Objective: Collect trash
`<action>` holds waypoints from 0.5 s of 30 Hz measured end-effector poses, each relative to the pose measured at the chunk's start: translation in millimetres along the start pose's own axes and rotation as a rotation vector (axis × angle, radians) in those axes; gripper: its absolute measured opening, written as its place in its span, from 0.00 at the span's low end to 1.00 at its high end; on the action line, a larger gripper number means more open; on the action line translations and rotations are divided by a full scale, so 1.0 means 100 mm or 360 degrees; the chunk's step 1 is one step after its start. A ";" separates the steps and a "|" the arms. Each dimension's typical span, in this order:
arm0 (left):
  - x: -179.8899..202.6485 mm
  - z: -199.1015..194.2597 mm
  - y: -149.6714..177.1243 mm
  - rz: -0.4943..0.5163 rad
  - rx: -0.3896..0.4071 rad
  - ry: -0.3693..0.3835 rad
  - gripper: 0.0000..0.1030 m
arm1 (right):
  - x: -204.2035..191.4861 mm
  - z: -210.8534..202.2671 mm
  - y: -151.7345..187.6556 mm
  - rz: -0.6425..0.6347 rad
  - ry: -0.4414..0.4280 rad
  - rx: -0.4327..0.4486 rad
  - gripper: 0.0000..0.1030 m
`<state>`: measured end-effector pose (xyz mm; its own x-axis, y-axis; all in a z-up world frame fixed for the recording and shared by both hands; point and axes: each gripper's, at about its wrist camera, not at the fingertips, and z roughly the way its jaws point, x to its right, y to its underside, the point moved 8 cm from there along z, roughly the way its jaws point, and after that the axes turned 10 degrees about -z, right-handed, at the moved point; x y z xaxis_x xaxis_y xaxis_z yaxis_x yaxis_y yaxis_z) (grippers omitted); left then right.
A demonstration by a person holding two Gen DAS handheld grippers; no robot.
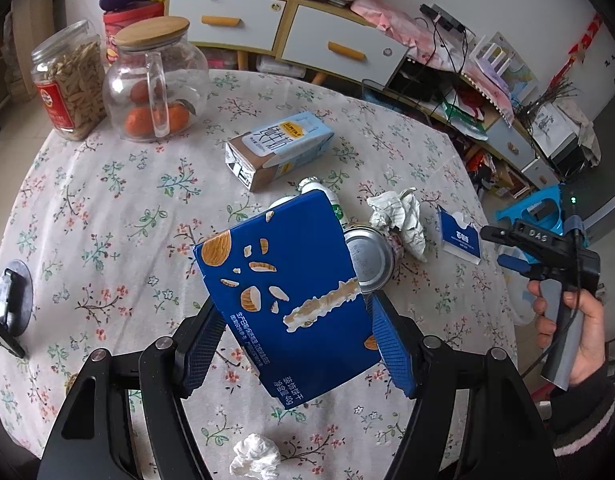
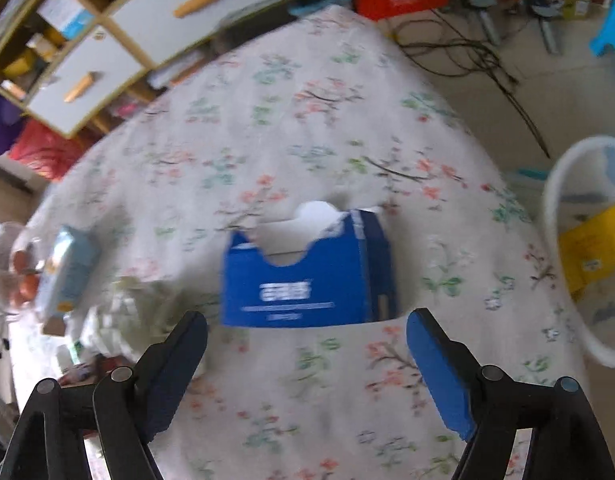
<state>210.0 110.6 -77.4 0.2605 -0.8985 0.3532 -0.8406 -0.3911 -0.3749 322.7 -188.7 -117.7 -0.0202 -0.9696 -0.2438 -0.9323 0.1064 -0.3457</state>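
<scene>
Tablecloth (image 1: 107,216) with a flower print covers the round table, and everything else sits on it or hangs over it. Beyond its right edge, in the right wrist view, a white basket (image 2: 555,216) stands on the floor with something yellow inside. At the far left of the cloth stand a glass jug (image 1: 155,80) with a wooden lid, holding orange fruit, and a clear jar (image 1: 69,80) with a red label, its writing too small to read.

The left gripper (image 1: 295,344) is clamped on a dark blue biscuit box (image 1: 283,280), lifted clear of the cloth; its long axis runs from the jaws up and away towards the table's middle, tilted left. Almond pictures cover the face, and the Chinese print near the lower corner ends in "40g". A pale blue milk carton (image 1: 279,148) lies on its side farther off, long axis running left to right (its lettering is Chinese).

Partly hidden behind the biscuit box, a metal can (image 1: 367,258) lies beside a crumpled white paper (image 1: 399,216). Just right of that lies a small blue box (image 2: 307,276) with a notched top and a blurred white label. The right gripper (image 2: 307,332) hovers over it, jaws spread wide and empty. A white tissue wad (image 1: 255,456) lies at the near edge.
</scene>
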 end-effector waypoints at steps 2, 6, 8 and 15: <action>0.01 0.01 -0.01 0.0001 -0.0006 0.0005 0.72 | 0.03 0.06 -0.02 -0.0047 0.0021 -0.0025 0.83; 0.00 0.05 -0.02 -0.0003 -0.0022 0.0006 0.72 | -0.06 0.17 -0.06 -0.0394 0.0179 -0.0083 0.84; -0.01 0.06 -0.03 -0.0001 -0.0027 0.0001 0.72 | -0.10 0.22 -0.03 -0.0626 0.0283 -0.0099 0.85; -0.01 0.12 -0.05 -0.0005 -0.0039 -0.0010 0.72 | -0.16 0.45 0.05 -0.1041 0.0418 -0.0124 0.85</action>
<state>219.3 111.2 -86.0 0.2661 -0.8985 0.3491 -0.8512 -0.3890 -0.3524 334.3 -163.0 -156.9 0.4753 -0.8514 0.2217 -0.8059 -0.5224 -0.2787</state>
